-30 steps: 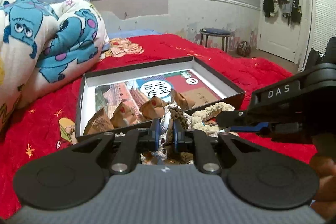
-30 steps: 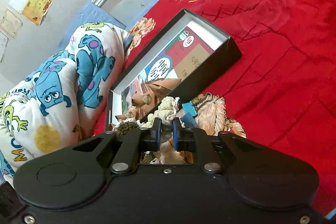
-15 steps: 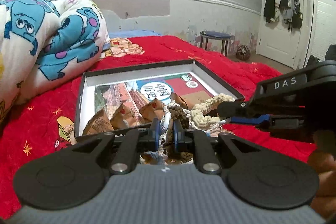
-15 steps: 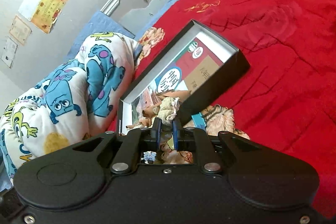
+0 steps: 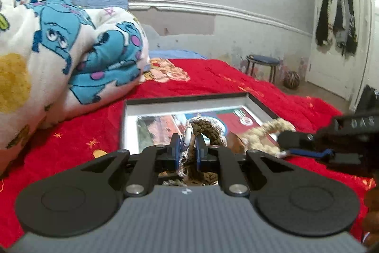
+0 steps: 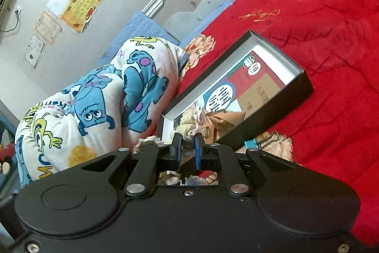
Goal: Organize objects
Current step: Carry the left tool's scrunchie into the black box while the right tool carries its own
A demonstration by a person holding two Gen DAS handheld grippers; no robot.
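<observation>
My left gripper (image 5: 187, 142) is shut on a brown braided cord (image 5: 205, 131) with a small white and blue piece beside it, held up over the near edge of the box. The open black box (image 5: 189, 98) with white walls lies on the red bedspread. At the right, my right gripper (image 5: 285, 138) is shut on a cream braided cord (image 5: 265, 132). In the right wrist view, that gripper (image 6: 187, 141) pinches the cream cord (image 6: 187, 123) above the box's (image 6: 279, 108) near corner. Brown paper packets (image 6: 220, 126) lie inside the box.
A rolled quilt with blue cartoon monsters (image 5: 71, 56) lies left of the box. A blue clip (image 6: 251, 143) rests on a tiger print beside the box. Beyond the bed stand a stool (image 5: 263, 63) and a door hung with dark clothes (image 5: 336, 23).
Both grippers have lifted with their cords. The left view has risen and swung left, so the box sits lower and the paper packets are mostly hidden behind the gripper.
</observation>
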